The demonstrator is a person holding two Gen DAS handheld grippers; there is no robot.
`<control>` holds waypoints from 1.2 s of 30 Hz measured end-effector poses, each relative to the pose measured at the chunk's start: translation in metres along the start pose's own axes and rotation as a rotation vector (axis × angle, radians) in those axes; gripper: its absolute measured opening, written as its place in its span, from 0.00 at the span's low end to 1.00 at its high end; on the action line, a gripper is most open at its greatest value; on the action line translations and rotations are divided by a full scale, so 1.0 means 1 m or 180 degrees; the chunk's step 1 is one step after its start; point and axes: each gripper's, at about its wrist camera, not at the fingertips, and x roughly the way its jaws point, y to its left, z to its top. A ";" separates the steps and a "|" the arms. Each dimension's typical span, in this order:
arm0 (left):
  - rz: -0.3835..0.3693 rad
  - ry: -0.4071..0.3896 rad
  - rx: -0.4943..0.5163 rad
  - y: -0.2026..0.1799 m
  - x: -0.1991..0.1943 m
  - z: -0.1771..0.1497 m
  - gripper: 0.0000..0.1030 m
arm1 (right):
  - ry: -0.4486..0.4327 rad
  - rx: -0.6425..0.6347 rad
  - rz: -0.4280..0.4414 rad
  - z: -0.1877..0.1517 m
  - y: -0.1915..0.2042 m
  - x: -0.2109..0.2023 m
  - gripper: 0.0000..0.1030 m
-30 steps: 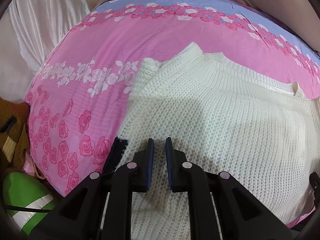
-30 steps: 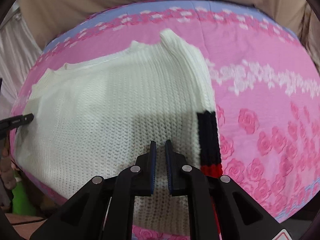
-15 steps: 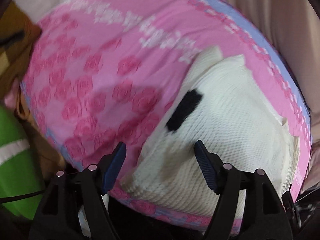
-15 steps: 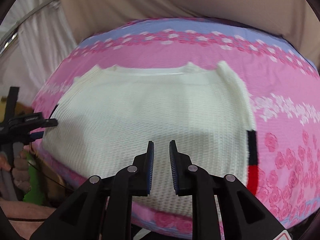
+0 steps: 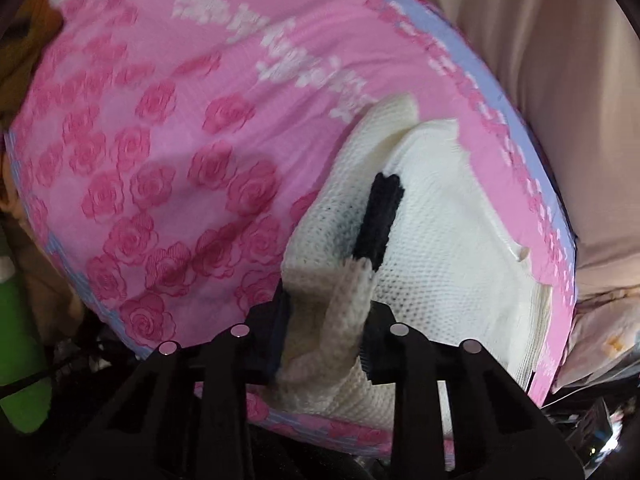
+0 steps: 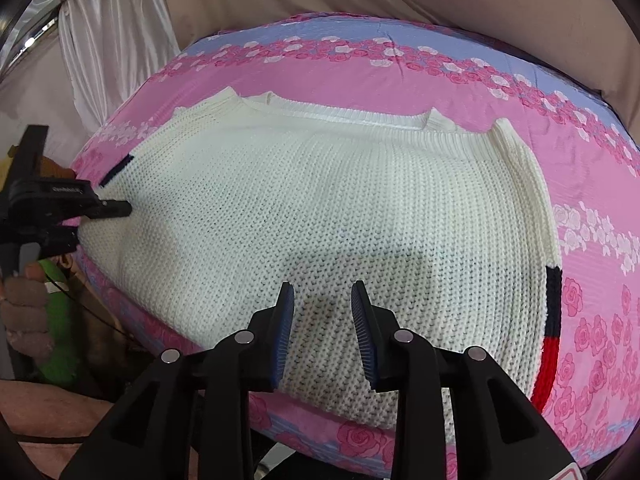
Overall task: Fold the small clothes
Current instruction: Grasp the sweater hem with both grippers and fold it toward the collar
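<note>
Sweater [image 6: 320,216], a cream knit, is spread flat on a pink rose-print sheet [image 6: 592,168], filling the middle of the right wrist view. Only there is its whole outline seen: the ribbed neckline along the upper edge and a sleeve folded down the right side, ending in a black and red cuff [image 6: 550,332]. The right claw [image 6: 322,320] is seen at bottom centre, its blue pads parted over the knit and nothing held between them. The left claw [image 6: 116,208] is seen at the left edge, against the sweater's corner. In the left wrist view, the sweater [image 5: 440,248] lies at lower right, and the left claw [image 5: 325,332] is clenched on a bunched fold of it, just below a black cuff [image 5: 380,216]. A green object [image 5: 18,344] is seen at lower left.
</note>
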 end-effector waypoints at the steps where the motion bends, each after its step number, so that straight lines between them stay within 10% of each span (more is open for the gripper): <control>1: -0.0023 -0.0048 0.0067 -0.008 -0.007 0.000 0.26 | 0.0004 0.0014 0.0001 -0.001 -0.001 0.000 0.30; 10: -0.0602 -0.0317 0.1318 -0.157 -0.073 -0.034 0.25 | -0.0119 0.0491 -0.0063 -0.016 -0.050 -0.018 0.33; 17: -0.0534 0.0342 0.2248 -0.251 0.007 -0.117 0.32 | -0.0205 0.1147 -0.0189 -0.050 -0.116 -0.040 0.35; 21: -0.0645 0.0517 0.2018 -0.240 0.009 -0.123 0.38 | -0.0289 0.1307 -0.0208 -0.065 -0.131 -0.059 0.49; 24: -0.0719 0.0210 0.1833 -0.224 -0.023 -0.104 0.66 | -0.0393 0.1397 -0.0012 -0.058 -0.135 -0.069 0.53; 36: -0.0069 -0.0254 0.1389 -0.144 -0.051 -0.049 0.68 | -0.0077 0.1937 0.0785 0.006 -0.126 -0.007 0.70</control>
